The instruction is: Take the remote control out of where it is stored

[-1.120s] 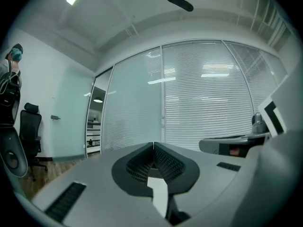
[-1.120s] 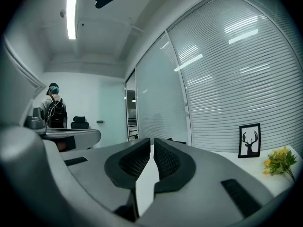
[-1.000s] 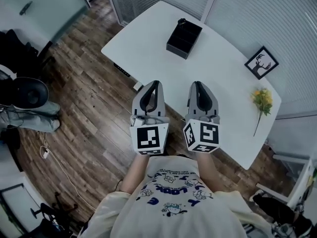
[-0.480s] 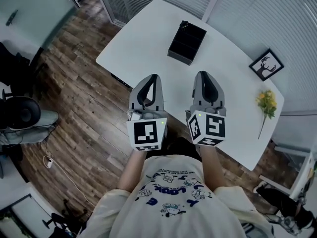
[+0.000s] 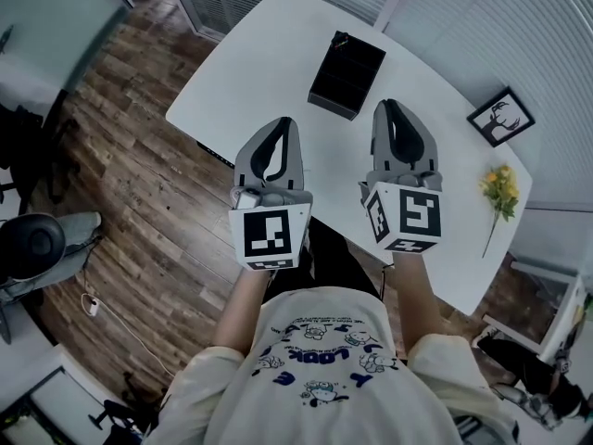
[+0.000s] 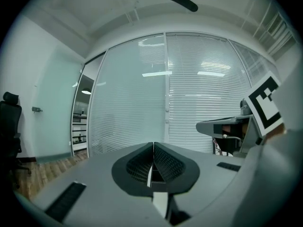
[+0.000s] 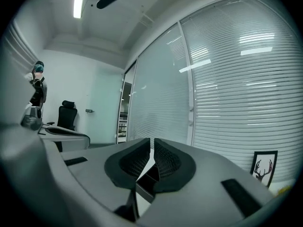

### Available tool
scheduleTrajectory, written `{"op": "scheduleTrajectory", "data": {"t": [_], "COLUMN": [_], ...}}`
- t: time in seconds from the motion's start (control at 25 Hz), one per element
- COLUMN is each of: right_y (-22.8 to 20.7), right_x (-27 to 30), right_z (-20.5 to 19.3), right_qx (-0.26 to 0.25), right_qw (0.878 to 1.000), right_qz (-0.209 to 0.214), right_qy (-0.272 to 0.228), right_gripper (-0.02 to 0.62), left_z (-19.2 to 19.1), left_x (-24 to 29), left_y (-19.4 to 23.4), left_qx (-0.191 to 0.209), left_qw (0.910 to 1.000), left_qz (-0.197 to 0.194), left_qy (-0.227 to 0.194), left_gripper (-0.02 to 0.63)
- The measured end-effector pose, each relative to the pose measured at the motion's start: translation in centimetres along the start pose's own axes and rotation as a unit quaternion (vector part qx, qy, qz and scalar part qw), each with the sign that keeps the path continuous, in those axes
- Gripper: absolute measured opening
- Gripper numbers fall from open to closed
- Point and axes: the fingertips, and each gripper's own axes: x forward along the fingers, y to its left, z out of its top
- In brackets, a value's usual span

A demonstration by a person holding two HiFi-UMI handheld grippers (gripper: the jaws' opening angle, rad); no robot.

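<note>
A black open-topped storage box (image 5: 346,74) stands on the white table (image 5: 269,54), toward its far side. A small dark thing (image 5: 341,38) sticks up at the box's far end; I cannot tell whether it is the remote control. My left gripper (image 5: 283,123) hangs over the table's near edge, short of the box and to its left, jaws pressed together and empty (image 6: 153,144). My right gripper (image 5: 393,106) is over the table just right of the box's near end, also shut and empty (image 7: 152,140). Both point at the window blinds.
A framed deer picture (image 5: 500,117) and a sprig of yellow flowers (image 5: 498,188) lie at the table's right end. Wooden floor (image 5: 139,184) lies to the left, with an office chair (image 5: 28,248) at the far left.
Both grippers have moved forward from in front of the table to over its near part, closer to the black box. Their jaws have stayed shut.
</note>
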Motion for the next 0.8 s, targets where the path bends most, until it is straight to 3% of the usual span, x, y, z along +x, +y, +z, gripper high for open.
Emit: {"op": "scheduleTrajectory", "data": {"t": [0.44,0.8], "right_y": [-2.3,-4.4], "right_x": [8.8,14.1], "right_z": [-1.2,-4.8], "right_qx": [0.0,0.018], "right_qw": [0.998,0.997], "right_qz": [0.053,0.059], "right_qy": [0.025,0.054], "right_gripper": [0.046,0.046], "left_z": [-0.8,-3.2], "left_x": [7.3,14.6], "left_y": [1.7,2.1], "left_qx": [-0.002,0.004], "left_qw": [0.9997,0.9987], "left_qz": [0.016,0.013], "left_qy": [0.018,0.049], "left_gripper": [0.018,0.018]}}
